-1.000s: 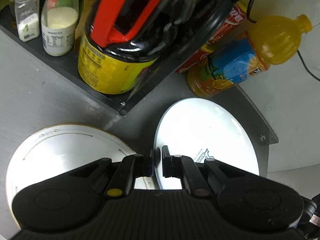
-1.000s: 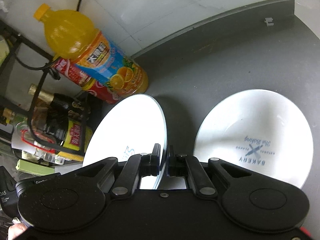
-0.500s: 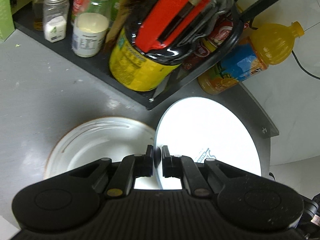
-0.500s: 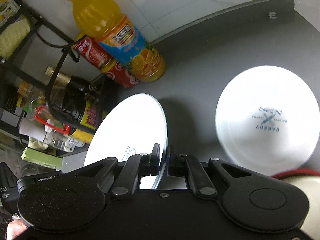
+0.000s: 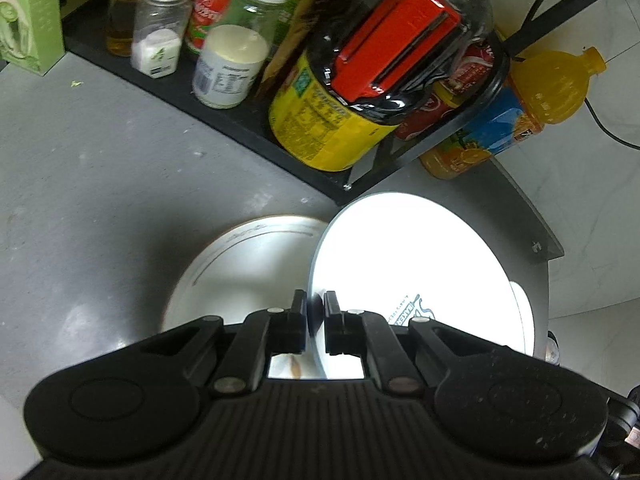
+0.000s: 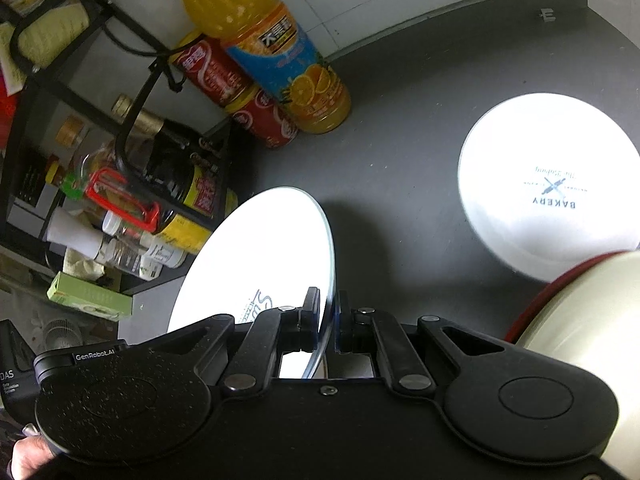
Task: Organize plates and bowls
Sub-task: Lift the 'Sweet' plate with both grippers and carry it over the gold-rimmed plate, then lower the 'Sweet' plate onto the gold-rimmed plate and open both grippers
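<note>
The left gripper (image 5: 316, 320) was clamped on the near rim of a white plate (image 5: 408, 264), its two black fingers pressed against either face of the edge, so that the plate stood tilted up on edge above the grey desk (image 5: 100, 208). The right gripper (image 6: 329, 320) pinched a rim of the same white plate (image 6: 264, 248) in the same way, the plate seen edge-on between its fingers and leaning away to the left. Printed lettering showed on the plate's face just beyond the fingertips in both views.

Just left of the held plate, in the left wrist view, a gold-rimmed plate (image 5: 248, 264) lay flat on the desk, partly hidden behind the gripper. In the right wrist view, a cream bowl with a red rim (image 6: 584, 304) sat at the near right edge, and beyond it a white plate printed BAKERY (image 6: 548, 184) lay flat on the desk, well apart from the held plate.

Farther off, a black rack (image 5: 240, 128) held a large dark jug with a red handle and yellow label (image 5: 360, 92), a white-capped jar (image 5: 236, 64) and a small shaker (image 5: 160, 32). At the far right stood an orange juice bottle (image 6: 276, 52), with red cans (image 6: 240, 96) touching it beside the rack.
</note>
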`<action>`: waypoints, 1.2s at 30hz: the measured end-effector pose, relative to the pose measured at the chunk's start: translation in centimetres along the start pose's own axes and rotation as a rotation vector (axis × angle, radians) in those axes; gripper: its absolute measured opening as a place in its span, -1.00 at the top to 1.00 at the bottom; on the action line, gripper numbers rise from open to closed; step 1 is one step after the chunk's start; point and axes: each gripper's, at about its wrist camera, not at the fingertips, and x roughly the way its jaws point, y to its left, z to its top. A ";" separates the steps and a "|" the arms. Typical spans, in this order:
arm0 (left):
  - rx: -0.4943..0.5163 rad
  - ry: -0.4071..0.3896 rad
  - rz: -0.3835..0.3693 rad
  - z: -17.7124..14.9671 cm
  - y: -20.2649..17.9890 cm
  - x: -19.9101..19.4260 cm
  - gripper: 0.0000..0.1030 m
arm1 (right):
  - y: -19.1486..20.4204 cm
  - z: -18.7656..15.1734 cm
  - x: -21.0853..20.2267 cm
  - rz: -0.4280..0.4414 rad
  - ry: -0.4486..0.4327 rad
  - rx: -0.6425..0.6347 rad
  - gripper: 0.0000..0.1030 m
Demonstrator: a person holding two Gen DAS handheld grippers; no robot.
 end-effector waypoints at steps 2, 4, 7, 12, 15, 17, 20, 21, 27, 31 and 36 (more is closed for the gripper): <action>-0.004 0.002 0.001 -0.3 0.5 -0.3 0.88 | 0.2 -0.4 0.0 -0.002 0.004 0.002 0.87; -0.008 0.004 0.003 -0.7 1.0 -0.5 0.88 | 0.5 -0.9 0.1 -0.005 0.009 0.000 0.87; -0.017 0.007 0.008 -1.3 1.9 -0.6 0.88 | 0.7 -1.5 0.3 -0.007 0.023 -0.004 0.87; -0.047 0.018 0.014 -2.2 3.4 -0.6 0.88 | 1.0 -2.6 0.7 -0.016 0.044 -0.023 0.87; -0.062 0.021 0.018 -2.7 4.1 -0.4 0.88 | 1.2 -3.1 1.0 -0.022 0.054 -0.033 0.87; -0.069 0.023 0.023 -3.0 4.4 -0.3 0.88 | 1.3 -3.4 1.2 -0.027 0.060 -0.039 0.87; -0.079 0.027 0.030 -3.4 4.9 -0.1 0.88 | 1.5 -3.8 1.4 -0.032 0.065 -0.048 0.87; -0.081 0.028 0.031 -3.4 5.0 -0.1 0.88 | 1.6 -3.9 1.4 -0.034 0.066 -0.050 0.87; -0.076 0.034 0.050 -3.8 5.3 0.0 0.87 | 1.9 -4.6 1.8 -0.041 0.068 -0.061 0.87; -0.076 0.047 0.049 -3.7 5.5 0.2 0.87 | 2.0 -4.7 2.0 -0.052 0.060 -0.061 0.89; -0.037 0.058 0.086 -3.3 4.8 0.6 0.82 | 2.2 -4.9 2.2 -0.069 0.057 -0.078 0.92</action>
